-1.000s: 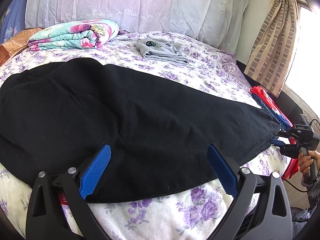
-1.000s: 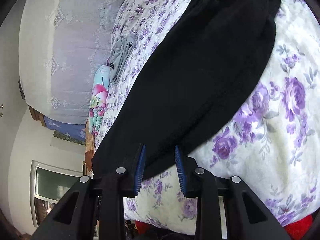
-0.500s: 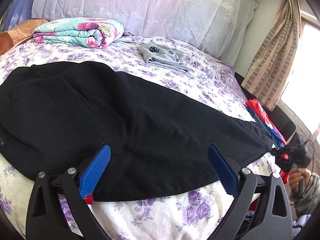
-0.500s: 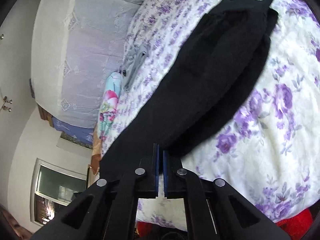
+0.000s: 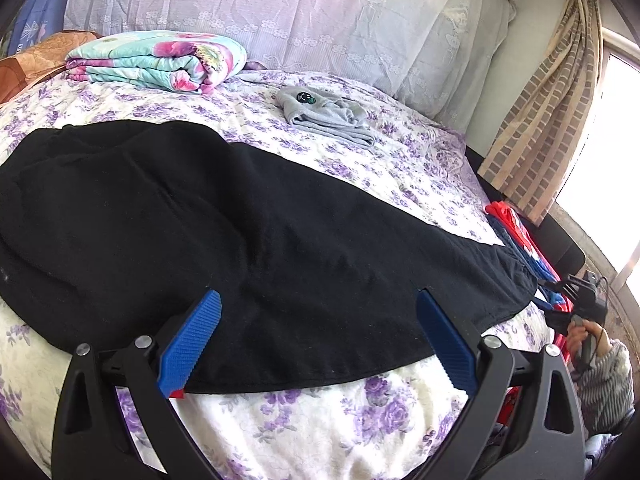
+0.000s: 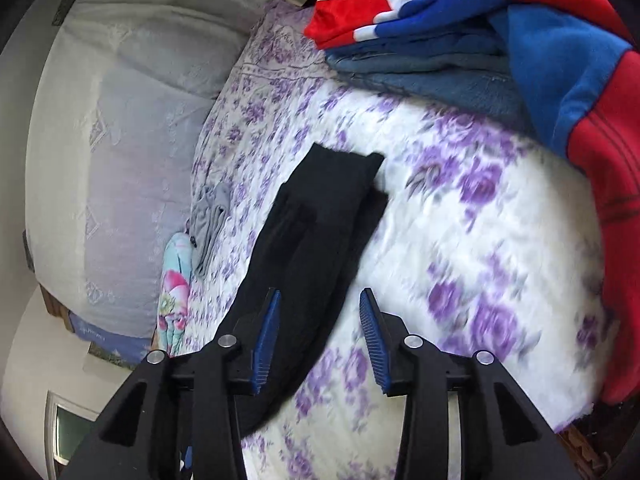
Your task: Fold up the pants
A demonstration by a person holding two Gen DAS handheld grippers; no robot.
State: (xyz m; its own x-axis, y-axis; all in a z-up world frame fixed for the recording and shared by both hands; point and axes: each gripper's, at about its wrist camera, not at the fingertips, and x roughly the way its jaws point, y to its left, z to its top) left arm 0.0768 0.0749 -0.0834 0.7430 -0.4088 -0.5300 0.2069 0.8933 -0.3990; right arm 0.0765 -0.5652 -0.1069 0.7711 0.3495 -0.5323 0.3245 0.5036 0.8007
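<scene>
The black pants (image 5: 248,248) lie spread flat on the bed (image 5: 312,432), directly ahead of the left gripper (image 5: 318,340) and running from its far left across to its right. This gripper's blue fingers (image 5: 192,344) stand wide apart above the near hem of the cloth, with fabric showing between them but neither pad pressing on it. Beyond the pants, farther ahead, sit a small folded grey garment (image 5: 326,114) and, ahead to the left, a folded floral blanket (image 5: 160,60) near the pillows (image 5: 280,12).

Off to the left gripper's right, at the cuff end of the pants, a hand (image 5: 584,336) holds the right gripper (image 5: 560,294). In its own view the right gripper (image 6: 318,336) has just been opening: its jaws stand partly apart, and the black leg stretches away ahead of the left finger (image 6: 266,340), lying on the bed, free of both pads. Ahead and to the right of this gripper rests a pile of red and blue clothes (image 6: 520,40) at the bed's edge.
</scene>
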